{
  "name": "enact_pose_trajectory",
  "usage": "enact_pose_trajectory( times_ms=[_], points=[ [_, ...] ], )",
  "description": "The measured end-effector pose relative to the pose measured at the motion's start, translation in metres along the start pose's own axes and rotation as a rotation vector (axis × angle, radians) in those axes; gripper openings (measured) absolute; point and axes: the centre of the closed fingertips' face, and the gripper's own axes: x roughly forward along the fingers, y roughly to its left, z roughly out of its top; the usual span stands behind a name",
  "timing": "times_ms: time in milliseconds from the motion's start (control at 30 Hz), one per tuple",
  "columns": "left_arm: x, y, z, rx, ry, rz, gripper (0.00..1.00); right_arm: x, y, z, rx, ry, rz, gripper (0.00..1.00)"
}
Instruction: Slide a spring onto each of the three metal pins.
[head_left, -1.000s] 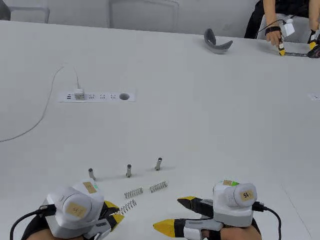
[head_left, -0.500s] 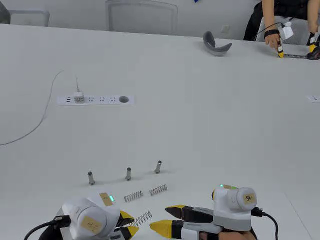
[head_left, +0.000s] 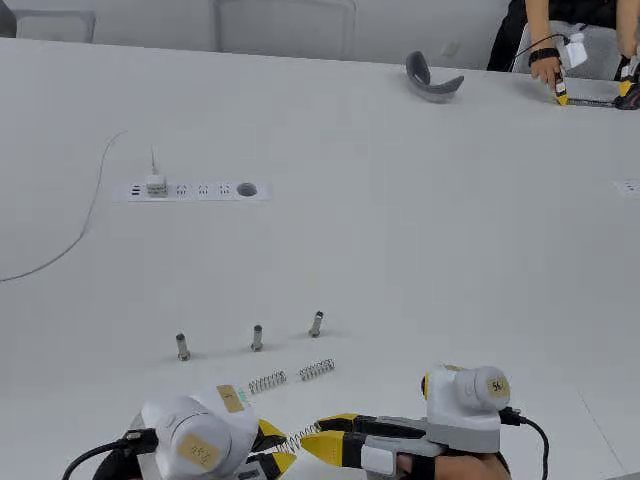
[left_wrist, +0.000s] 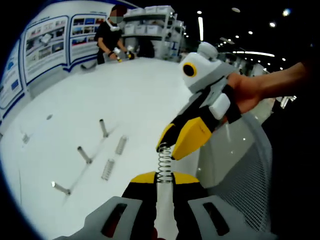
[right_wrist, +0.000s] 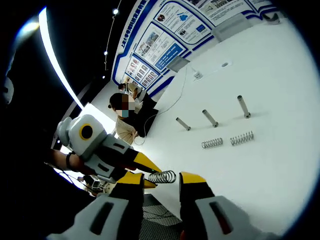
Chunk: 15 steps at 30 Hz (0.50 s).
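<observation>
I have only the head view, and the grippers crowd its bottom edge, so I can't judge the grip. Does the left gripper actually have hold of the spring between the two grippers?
Observer: Yes. In the left gripper view the left gripper is shut on one end of the spring, and the rest of it sticks out forward along the jaws.
Operator: And the right one, has it clamped the other end?
Observer: No. In the right gripper view the right gripper is open. The spring's free end sits in the gap between its jaws, closer to one jaw than the other, with clear space on the other side.
</observation>
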Motion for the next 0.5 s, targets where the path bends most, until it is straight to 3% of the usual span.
enact_pose_trajectory(
  times_ms=[500],
  points=[
    [-0.002, -0.005, -0.001, 0.059, 0.015, -0.022, 0.1, 0.001, 0.012, -0.001, 0.029, 0.017, 0.049, 0.14]
  ],
)
